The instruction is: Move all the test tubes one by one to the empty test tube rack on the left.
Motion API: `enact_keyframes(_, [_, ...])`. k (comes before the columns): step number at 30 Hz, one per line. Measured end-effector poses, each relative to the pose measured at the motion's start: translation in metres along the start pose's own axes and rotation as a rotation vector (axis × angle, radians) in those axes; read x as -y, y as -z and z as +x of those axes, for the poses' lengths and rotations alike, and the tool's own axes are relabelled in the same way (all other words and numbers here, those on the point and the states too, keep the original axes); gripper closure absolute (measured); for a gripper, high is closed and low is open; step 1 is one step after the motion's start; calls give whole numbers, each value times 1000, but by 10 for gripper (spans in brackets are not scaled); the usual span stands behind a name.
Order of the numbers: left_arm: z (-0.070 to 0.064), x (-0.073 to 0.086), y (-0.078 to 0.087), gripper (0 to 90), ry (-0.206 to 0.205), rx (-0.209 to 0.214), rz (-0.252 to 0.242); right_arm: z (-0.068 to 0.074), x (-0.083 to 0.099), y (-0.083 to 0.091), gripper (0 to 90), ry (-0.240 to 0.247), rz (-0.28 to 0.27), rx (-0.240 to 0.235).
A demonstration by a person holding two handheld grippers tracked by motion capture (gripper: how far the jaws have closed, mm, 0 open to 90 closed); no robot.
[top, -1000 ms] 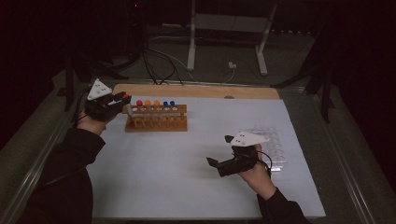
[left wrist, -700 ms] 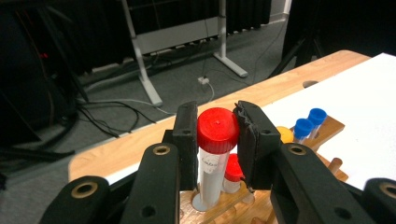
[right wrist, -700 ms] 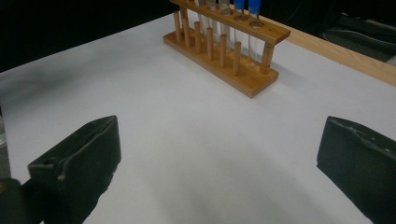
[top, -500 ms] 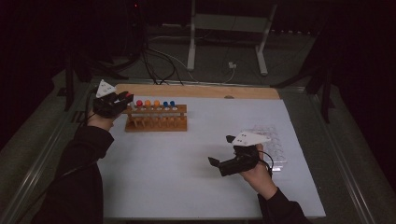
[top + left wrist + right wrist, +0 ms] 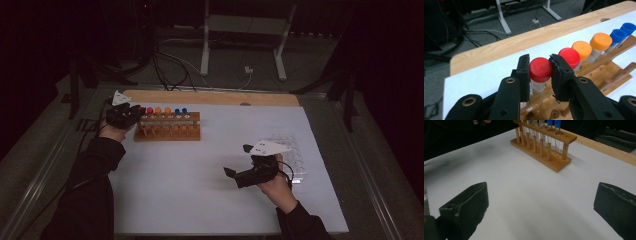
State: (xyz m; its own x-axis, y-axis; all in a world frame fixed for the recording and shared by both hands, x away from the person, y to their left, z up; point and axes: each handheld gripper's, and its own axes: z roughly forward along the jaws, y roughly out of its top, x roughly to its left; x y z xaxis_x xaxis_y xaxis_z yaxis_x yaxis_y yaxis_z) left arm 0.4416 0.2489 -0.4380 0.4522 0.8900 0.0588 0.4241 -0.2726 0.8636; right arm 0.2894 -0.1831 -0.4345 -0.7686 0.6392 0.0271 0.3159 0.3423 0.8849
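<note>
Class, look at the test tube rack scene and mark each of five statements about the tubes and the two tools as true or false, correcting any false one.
1. The left tool has its jaws on either side of a red-capped tube. True.
2. That tube stands at the blue-capped end of the wooden rack. False: it is the end tube next to the other red cap, opposite the blue-capped tubes.
3. The right tool holds a tube. False: its jaws are wide open over the bare white table surface.
4. Two orange-capped tubes stand between the red and the blue ones. True.
5. The clear well plate lies beside the left hand. False: it lies by the right hand.
</note>
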Motion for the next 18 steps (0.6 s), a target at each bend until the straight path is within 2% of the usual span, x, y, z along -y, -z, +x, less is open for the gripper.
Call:
enact_keyframes(3, [1,-1,2,703,8,3,13,0,0,0,0,1,2,1])
enact_keyframes(7, [0,-3,16,523,26,37,-27,0,0,1,0,-1,-1,3])
enact_keyframes(9, [-1,-4,24,423,34,37,-42,0,0,2,0,-1,-4,4])
enact_keyframes(12, [-6,-2,38,336,47,67,-63,0,0,3,0,1,-5,8])
enact_keyframes(14, [-13,1,46,262,46,92,-66,0,0,4,0,0,-7,10])
enact_keyframes(16, [-20,5,54,217,34,154,-70,-1,0,4,0,-3,-9,12])
enact_keyframes(17, [-26,8,58,150,25,175,-64,-1,0,5,0,-3,-9,13])
enact_keyframes(18, [-29,10,60,142,23,203,-67,-2,0,5,0,-4,-10,15])
